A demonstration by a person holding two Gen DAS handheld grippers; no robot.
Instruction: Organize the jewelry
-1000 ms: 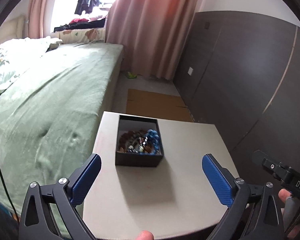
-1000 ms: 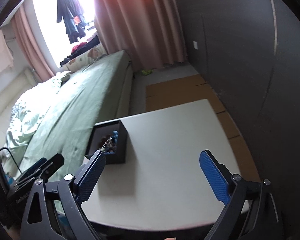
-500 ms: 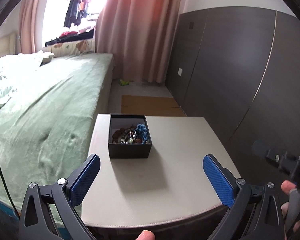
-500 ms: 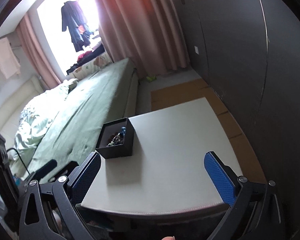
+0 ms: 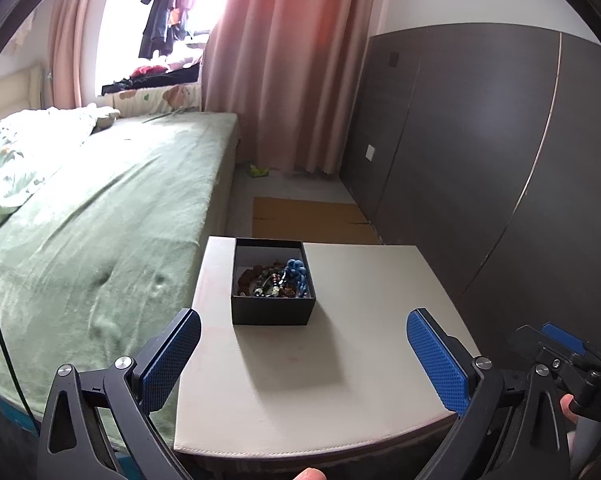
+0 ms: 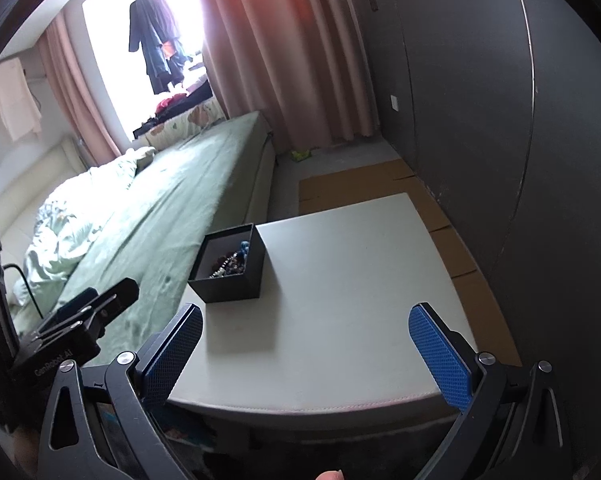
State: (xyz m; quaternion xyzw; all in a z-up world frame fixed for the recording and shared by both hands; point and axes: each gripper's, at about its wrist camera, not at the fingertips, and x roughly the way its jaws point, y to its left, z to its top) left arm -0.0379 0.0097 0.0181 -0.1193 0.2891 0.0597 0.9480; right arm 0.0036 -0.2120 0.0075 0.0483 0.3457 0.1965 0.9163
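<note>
A small open black box [image 5: 272, 284] sits on a white table [image 5: 340, 380], near its far left side. It holds a tangle of jewelry [image 5: 276, 278]: brown beads, dark beads and a blue braided piece. The box also shows in the right wrist view [image 6: 230, 264], with the jewelry [image 6: 230, 264] inside. My left gripper [image 5: 303, 354] is open and empty, held above the table's near edge, short of the box. My right gripper [image 6: 305, 350] is open and empty, to the right of the box and nearer the front edge.
A bed with a green cover [image 5: 100, 220] lies along the table's left side. A dark panelled wall [image 5: 480, 160] runs on the right. Cardboard [image 5: 308, 220] lies on the floor beyond the table. Pink curtains [image 5: 292, 60] hang at the back.
Both grippers have pulled back and up from the box, so it looks smaller and farther off. Both stay open and empty. The box has not moved.
</note>
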